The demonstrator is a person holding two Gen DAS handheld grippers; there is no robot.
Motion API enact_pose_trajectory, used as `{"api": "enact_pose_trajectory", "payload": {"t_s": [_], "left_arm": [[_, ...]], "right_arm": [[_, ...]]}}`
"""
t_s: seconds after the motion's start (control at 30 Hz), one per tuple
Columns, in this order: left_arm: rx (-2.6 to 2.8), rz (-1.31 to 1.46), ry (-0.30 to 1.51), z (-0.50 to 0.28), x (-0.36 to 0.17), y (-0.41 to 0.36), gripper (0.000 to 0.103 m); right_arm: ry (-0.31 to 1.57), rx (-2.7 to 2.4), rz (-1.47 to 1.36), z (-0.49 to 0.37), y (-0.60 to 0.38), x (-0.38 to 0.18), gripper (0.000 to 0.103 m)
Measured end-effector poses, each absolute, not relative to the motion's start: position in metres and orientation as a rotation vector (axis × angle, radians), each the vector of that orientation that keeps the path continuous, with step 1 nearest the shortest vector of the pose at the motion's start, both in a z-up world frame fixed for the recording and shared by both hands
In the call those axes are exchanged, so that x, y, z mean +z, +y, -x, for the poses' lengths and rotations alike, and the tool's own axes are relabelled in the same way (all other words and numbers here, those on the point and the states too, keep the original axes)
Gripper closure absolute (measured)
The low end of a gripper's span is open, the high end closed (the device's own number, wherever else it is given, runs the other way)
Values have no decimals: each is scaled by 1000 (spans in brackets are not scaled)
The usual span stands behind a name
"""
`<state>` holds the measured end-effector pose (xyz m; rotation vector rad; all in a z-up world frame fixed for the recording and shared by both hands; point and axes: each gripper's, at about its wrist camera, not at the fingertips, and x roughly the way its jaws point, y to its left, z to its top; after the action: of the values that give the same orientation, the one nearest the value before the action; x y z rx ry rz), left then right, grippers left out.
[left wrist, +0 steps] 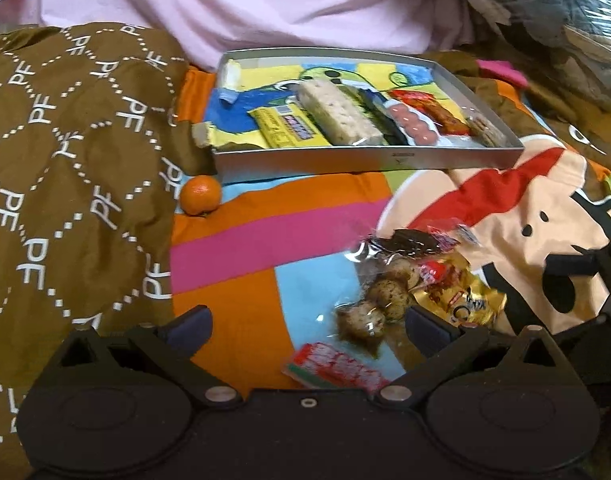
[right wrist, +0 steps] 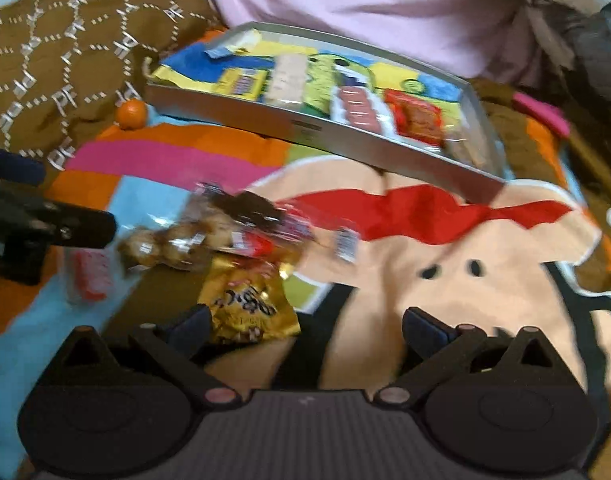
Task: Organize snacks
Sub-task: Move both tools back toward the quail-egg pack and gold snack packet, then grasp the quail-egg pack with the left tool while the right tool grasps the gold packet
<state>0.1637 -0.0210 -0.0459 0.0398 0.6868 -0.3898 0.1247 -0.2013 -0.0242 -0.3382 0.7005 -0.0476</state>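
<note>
Lying on the colourful blanket (left wrist: 273,236), the grey tray (left wrist: 365,158) already carries a row of snacks, their long axes running front to back. Loose snacks wait near its front edge: a clear bag of round treats (left wrist: 379,300), a gold packet (right wrist: 249,304), a red-striped packet (left wrist: 337,366). The left gripper (left wrist: 307,326), jaws wide and empty, sits nearest the striped packet; the right gripper (right wrist: 305,330), equally wide, is beside the gold one.

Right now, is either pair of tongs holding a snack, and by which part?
Nothing is held. The left tongs and right tongs are both open, above the loose snacks on the blanket.
</note>
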Motion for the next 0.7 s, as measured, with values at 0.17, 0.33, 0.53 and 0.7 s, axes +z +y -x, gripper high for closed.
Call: {"api": "enact_pose_trajectory", "payload": {"t_s": [0.17, 0.33, 0.53, 0.7], "left_arm": [[-478, -68, 714, -171, -51, -29, 1], [-644, -232, 694, -175, -53, -41, 1], [-722, -419, 706, -183, -61, -52, 1], [-738, -425, 738, -194, -64, -53, 9]], "right_arm": [[670, -73, 402, -112, -208, -16, 0], [667, 133, 468, -109, -200, -12, 0], [682, 183, 580, -117, -193, -24, 1], [673, 193, 509, -134, -203, -23, 4]]}}
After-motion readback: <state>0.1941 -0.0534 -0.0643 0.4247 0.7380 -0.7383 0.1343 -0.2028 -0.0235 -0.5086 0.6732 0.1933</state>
